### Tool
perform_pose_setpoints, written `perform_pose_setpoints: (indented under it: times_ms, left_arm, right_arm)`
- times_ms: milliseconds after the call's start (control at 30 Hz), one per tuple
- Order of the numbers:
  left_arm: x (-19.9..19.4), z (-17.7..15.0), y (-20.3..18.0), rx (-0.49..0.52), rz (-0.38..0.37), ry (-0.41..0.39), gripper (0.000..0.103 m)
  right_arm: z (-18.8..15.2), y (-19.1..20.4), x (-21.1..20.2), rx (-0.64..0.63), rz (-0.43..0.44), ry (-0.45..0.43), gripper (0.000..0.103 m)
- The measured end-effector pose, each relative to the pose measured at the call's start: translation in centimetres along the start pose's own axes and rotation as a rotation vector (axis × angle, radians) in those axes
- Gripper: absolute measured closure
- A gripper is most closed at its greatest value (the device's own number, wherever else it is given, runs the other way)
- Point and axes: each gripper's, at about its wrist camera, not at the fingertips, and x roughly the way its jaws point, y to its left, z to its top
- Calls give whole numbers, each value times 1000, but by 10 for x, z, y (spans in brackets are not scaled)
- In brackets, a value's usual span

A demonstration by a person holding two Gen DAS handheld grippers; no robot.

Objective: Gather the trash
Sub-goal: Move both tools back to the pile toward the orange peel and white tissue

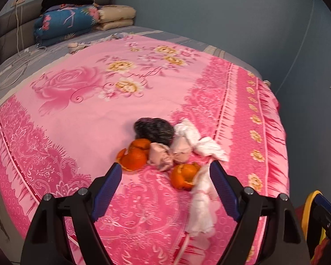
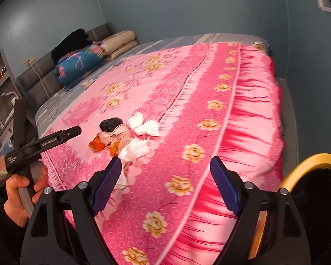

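Looking down along the left gripper, we are seeing its blue pads standing wide apart with nothing pressed between them, hovering just short of a small heap of trash on the pink flowered blanket. The heap is lying near the bed's foot end: a dark crumpled wad at the far side, orange peels at the left and another peel nearer us, and crumpled pinkish tissues between them. A long white tissue strip is running its long axis from the heap toward us, its near end trailing just inside the right pad, though we are not sure whether it is touching that pad. The right gripper is also holding its jaws spread and empty, pointing over the blanket's edge with the heap ahead and to its left. In that view a hand is gripping the left tool's handle. A yellow-rimmed bin is sitting at the lower right, beside the bed. Folded quilts are piled at the headboard.
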Motion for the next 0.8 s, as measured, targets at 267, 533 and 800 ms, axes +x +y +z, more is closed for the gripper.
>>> perform_pose_setpoints:
  times_ms: [267,533,800]
  left_arm:
    - [45,1,52,-56,62,61,25]
    - [81,6,78,-83,70,107,25]
    - [105,4,71,13,54,131,25]
  right_arm:
    - [-3,46,61,-68,14,82,14]
    - [-5,72,113,-121,21,159,13]
    - [-9,98,151,-200,34,230,14]
